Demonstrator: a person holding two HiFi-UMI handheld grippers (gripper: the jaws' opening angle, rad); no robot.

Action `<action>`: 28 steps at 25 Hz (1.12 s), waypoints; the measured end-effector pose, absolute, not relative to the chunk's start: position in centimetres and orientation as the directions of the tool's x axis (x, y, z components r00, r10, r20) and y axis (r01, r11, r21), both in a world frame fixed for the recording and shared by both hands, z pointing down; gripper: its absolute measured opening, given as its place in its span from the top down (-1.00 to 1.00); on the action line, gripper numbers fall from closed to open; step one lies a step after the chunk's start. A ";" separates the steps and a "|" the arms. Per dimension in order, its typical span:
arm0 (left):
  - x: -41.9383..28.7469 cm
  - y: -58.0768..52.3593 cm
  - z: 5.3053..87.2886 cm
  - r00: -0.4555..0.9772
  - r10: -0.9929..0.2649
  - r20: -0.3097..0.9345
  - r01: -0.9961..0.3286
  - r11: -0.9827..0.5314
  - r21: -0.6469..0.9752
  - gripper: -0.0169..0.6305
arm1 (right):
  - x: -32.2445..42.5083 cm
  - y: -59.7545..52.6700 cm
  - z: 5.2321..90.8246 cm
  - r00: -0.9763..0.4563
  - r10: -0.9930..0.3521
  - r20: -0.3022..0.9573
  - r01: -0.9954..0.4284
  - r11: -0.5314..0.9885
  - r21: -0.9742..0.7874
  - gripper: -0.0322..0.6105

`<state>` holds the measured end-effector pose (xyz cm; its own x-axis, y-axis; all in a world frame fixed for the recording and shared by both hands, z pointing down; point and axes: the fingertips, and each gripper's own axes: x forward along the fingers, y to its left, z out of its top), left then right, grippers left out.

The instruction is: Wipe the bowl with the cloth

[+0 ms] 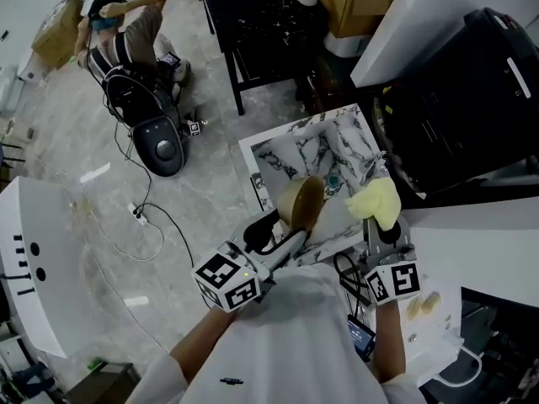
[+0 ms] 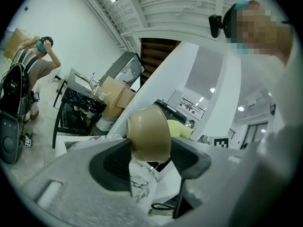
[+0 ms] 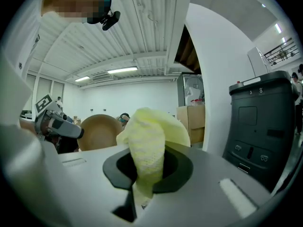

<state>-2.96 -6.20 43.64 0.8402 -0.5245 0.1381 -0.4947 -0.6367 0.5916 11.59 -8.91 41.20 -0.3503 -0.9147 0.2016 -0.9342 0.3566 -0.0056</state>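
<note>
A tan bowl (image 1: 302, 203) is held up on edge over the marble-patterned tabletop (image 1: 324, 154), with my left gripper (image 1: 286, 228) shut on its rim. In the left gripper view the bowl (image 2: 148, 134) sits clamped between the dark jaws. My right gripper (image 1: 383, 225) is shut on a pale yellow cloth (image 1: 376, 200), which bunches up just right of the bowl, a small gap apart. The right gripper view shows the cloth (image 3: 150, 143) rising from the jaws and the bowl (image 3: 98, 132) to its left.
A large black machine (image 1: 459, 116) stands to the right of the table. A dark table (image 1: 265, 28) with a white cup stands beyond. A person (image 1: 126, 36) crouches at the far left beside a black vacuum-like device (image 1: 160, 141) and cables on the floor.
</note>
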 end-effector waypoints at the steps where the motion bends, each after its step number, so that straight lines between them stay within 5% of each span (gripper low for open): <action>1: -2.9 -6.2 43.7 0.838 -0.526 0.146 -0.505 -0.645 0.574 0.15 | 11.6 -8.7 41.4 -0.343 -0.918 0.201 -0.937 0.348 -0.014 0.81; 28: 3.4 -1.6 46.0 0.758 -0.575 0.308 -0.649 -0.623 0.435 0.14 | 15.7 -1.5 42.7 -0.357 -0.908 0.217 -0.934 0.354 -0.057 0.82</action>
<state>3.37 -1.64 46.00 0.7582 -0.5748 0.3077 -0.6494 -0.6235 0.4355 15.75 -1.51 42.70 -0.3573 -0.9083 0.2174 -0.9336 0.3537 -0.0566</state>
